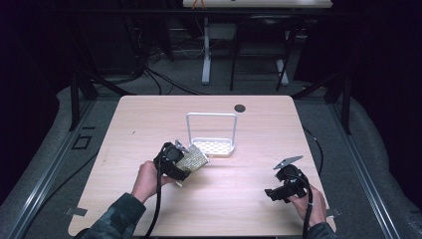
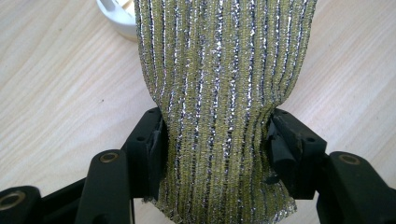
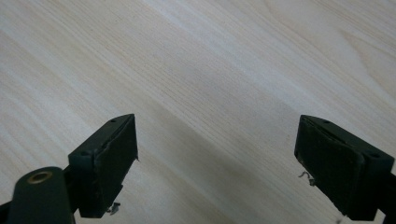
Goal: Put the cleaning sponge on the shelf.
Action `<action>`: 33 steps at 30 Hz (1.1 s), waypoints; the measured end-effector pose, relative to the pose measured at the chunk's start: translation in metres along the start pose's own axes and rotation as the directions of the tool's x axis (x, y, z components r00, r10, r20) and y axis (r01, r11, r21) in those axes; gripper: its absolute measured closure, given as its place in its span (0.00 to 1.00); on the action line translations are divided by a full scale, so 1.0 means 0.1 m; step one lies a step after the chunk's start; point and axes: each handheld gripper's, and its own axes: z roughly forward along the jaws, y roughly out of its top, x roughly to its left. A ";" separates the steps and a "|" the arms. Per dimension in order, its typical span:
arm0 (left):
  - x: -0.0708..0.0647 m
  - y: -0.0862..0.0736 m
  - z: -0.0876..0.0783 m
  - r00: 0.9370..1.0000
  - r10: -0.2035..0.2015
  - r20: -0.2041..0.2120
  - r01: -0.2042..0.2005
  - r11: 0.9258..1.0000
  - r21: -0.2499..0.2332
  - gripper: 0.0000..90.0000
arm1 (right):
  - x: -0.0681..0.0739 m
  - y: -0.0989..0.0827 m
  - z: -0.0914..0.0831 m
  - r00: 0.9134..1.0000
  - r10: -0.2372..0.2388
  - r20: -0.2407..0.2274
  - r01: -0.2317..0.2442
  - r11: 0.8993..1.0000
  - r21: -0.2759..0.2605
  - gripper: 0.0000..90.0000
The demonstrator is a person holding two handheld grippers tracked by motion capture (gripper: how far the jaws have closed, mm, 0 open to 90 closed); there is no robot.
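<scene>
The table (image 1: 149,119) has a pale wood-grain top with a smooth, matt finish. The cloth (image 2: 219,93) pinched in the left gripper (image 2: 215,144) is a rough, ribbed weave of yellow-green and glittering silver thread, while the gripper's jaws look like matt black plastic with brass-coloured pins. The rack (image 1: 211,144) far of it looks like smooth white plastic with a perforated base, lightly glossy.

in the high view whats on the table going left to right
left gripper shut on the glittery scouring cloth → white rack → right gripper, jaws open over bare table
</scene>
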 end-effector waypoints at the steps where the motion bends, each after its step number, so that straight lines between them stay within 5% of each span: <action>1: 0.01 0.03 0.01 1.000 -0.007 -0.003 0.007 1.000 -0.009 0.48 | 0.00 0.00 0.00 1.000 -0.002 0.000 0.002 1.000 0.001 0.14; 33: 0.00 0.67 0.38 0.998 -0.055 -0.012 0.054 0.997 -0.052 0.49 | 0.02 0.00 0.01 1.000 -0.015 -0.014 0.016 1.000 0.012 0.15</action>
